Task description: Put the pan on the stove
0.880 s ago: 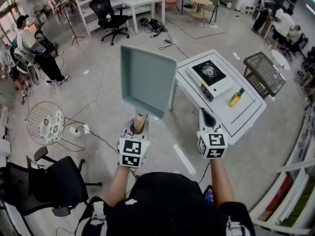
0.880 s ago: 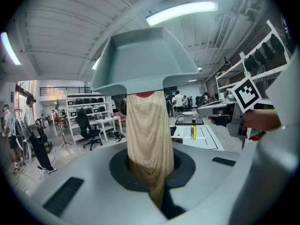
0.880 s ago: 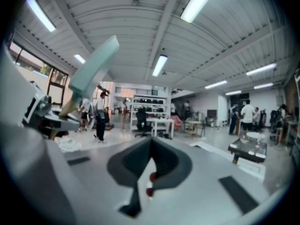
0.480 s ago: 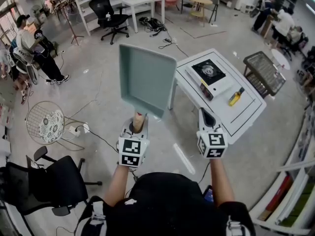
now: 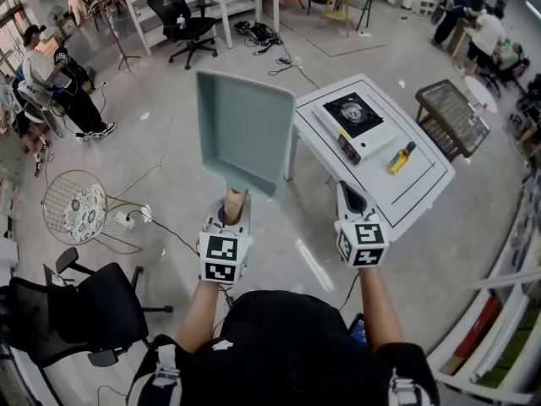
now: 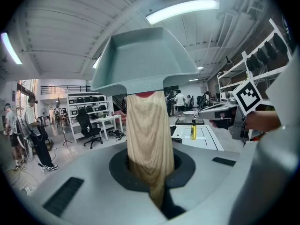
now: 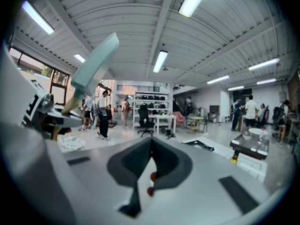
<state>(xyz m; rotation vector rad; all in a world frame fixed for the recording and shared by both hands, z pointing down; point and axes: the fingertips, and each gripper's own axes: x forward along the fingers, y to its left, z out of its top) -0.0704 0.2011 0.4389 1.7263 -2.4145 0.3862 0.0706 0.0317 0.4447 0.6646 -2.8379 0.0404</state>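
Observation:
A square teal pan (image 5: 241, 129) with a wooden handle (image 5: 234, 205) is held up in the air, left of the white table (image 5: 423, 194). My left gripper (image 5: 230, 218) is shut on that handle, and the left gripper view shows the handle (image 6: 149, 139) rising from between the jaws to the pan (image 6: 145, 60). The black-topped stove (image 5: 355, 125) sits on the table's far part. My right gripper (image 5: 351, 201) hovers at the table's near corner, shut and empty (image 7: 151, 172). In the right gripper view the pan (image 7: 96, 62) is at upper left.
A yellow bottle (image 5: 401, 158) lies on the table right of the stove. A wire basket table (image 5: 452, 121) stands beyond it. Office chairs (image 5: 93, 311), a round wire stool (image 5: 76, 210), floor cables and people (image 5: 55, 79) are around on the floor.
The pan and both grippers have shifted slightly up and left in the head view, and the table appears a little closer. The grip on the handle is unchanged.

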